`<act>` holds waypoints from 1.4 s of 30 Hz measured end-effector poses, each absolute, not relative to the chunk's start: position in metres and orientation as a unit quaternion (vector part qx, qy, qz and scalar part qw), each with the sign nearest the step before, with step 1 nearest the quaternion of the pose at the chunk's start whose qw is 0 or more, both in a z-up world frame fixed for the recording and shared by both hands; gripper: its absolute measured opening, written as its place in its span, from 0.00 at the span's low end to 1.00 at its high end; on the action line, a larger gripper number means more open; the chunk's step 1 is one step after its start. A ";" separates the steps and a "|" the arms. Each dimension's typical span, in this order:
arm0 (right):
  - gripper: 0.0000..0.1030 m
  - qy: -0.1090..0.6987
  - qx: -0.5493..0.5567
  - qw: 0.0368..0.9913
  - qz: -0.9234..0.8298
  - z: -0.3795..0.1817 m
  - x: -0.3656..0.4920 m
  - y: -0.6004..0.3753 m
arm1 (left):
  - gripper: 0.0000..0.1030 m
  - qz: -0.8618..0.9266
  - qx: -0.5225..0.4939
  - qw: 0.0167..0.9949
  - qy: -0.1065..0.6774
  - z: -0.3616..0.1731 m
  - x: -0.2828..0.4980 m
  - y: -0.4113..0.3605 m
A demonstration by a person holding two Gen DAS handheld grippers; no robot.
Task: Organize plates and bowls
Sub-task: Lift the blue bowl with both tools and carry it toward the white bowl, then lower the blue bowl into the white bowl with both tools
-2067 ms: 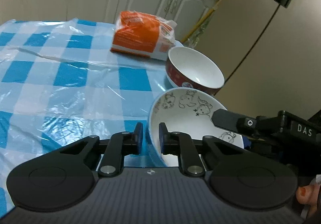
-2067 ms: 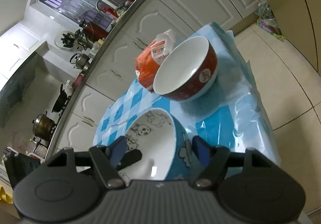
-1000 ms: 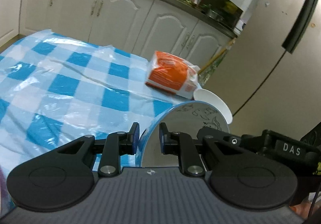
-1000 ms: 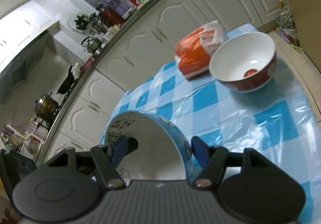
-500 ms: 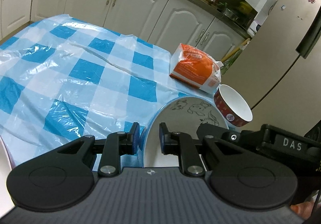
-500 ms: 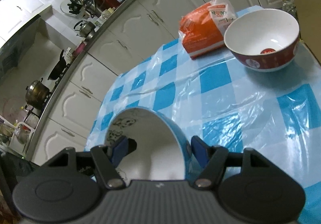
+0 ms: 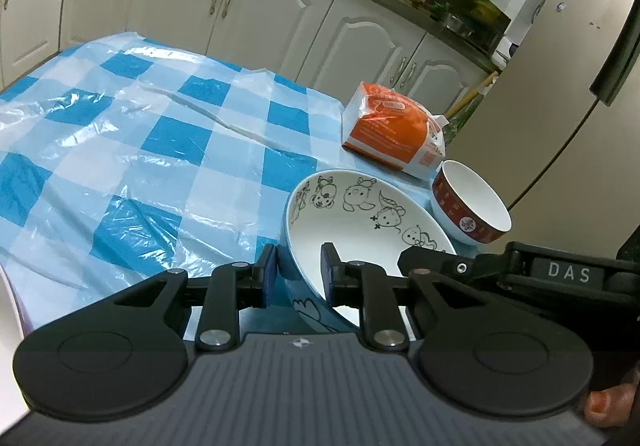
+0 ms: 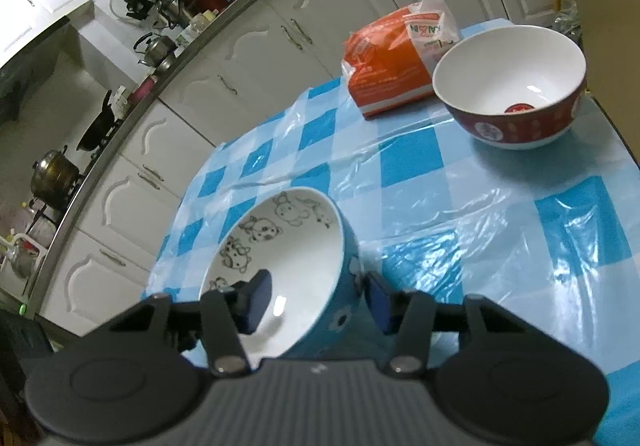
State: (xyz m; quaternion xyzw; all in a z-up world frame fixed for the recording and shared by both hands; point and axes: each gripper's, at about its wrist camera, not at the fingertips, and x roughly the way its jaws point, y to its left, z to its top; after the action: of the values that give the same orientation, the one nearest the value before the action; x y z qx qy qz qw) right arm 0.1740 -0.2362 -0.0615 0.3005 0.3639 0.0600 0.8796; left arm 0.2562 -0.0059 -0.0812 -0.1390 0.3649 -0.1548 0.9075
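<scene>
Between your left gripper's (image 7: pixel 298 278) blue pads (image 7: pixel 269 274) sits the near wall of the cartoon bowl (image 7: pixel 360 230); the jaws are narrow and just easing apart, one pad outside against the blue skin, the other inside the white well, though you can't quite tell whether both still press. Your right gripper (image 8: pixel 316 300) straddles the opposite wall of the same bowl (image 8: pixel 288 258), one finger in the well and one outside, its jaws drawn in to their tightest and closed on the rim. The other gripper's arm, crossing the left view, carries a plate reading "DAS" (image 7: pixel 568 273). The bowl is white inside with black line-drawn animals ringing the upper wall, and blue outside with white cloud and flower shapes; it rests low on the blue-and-white checked tablecloth (image 7: pixel 120 174) near the table's front right corner. Beyond it, apart, stands a red bowl (image 8: pixel 516 94), white inside with a round red emblem at the bottom and pale motifs on its dark red band. Just behind that lies an orange packet (image 8: pixel 392 62) whose white end flap shows green lettering, something like "KA N", too warped to read fully. White cabinets (image 7: pixel 256 14) run behind the table.
</scene>
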 end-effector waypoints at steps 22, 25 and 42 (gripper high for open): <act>0.50 0.321 0.320 0.882 0.134 -0.017 0.155 -0.193 | 0.20 -0.140 -0.157 0.930 0.301 -0.032 0.208 0.047; 0.50 0.320 0.315 0.880 0.154 -0.012 0.154 -0.175 | 0.20 -0.130 -0.160 0.934 0.292 -0.026 0.195 0.064; 0.50 0.379 0.263 0.851 0.251 -0.017 0.150 -0.069 | 0.21 -0.048 -0.171 0.943 0.281 -0.034 0.129 0.151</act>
State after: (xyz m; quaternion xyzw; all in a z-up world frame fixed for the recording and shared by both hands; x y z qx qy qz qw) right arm 0.1501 -0.0691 -0.0174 0.2627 0.3789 0.2514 0.8510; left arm 0.1294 0.1515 -0.0335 -0.1714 0.2812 -0.0477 0.9430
